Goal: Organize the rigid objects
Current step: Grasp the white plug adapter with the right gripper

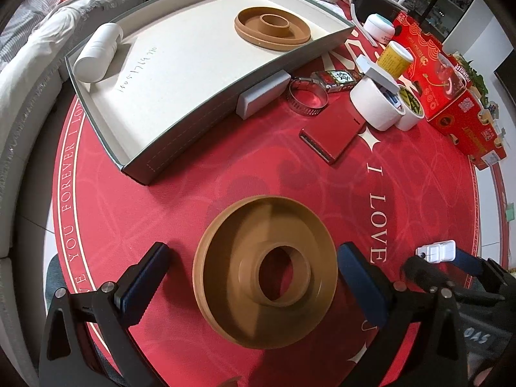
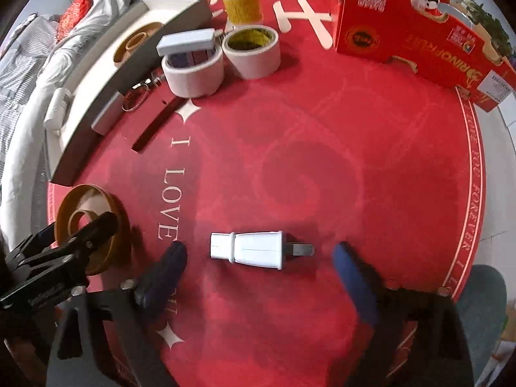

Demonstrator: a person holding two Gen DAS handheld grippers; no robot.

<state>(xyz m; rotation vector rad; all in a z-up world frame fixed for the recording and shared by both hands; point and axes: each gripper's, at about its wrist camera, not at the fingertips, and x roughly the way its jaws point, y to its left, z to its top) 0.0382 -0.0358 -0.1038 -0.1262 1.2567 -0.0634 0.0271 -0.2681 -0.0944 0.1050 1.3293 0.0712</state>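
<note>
A brown plastic ring dish (image 1: 265, 271) lies on the red mat between the open fingers of my left gripper (image 1: 254, 282); it also shows in the right wrist view (image 2: 87, 225). My right gripper (image 2: 259, 267) is open around a white plug adapter (image 2: 254, 251) lying flat, also visible in the left wrist view (image 1: 435, 251). A grey tray (image 1: 180, 142) holds a second brown ring dish (image 1: 272, 29) and a white bottle (image 1: 96, 53).
Two tape rolls (image 1: 377, 103) (image 1: 411, 106), a red notebook (image 1: 332, 132), a metal hose clamp (image 1: 308, 95), a grey block (image 1: 262, 93), a yellow jar (image 1: 395, 58) and a red carton (image 1: 451, 87) crowd the mat's far right. The mat's edge lies at left.
</note>
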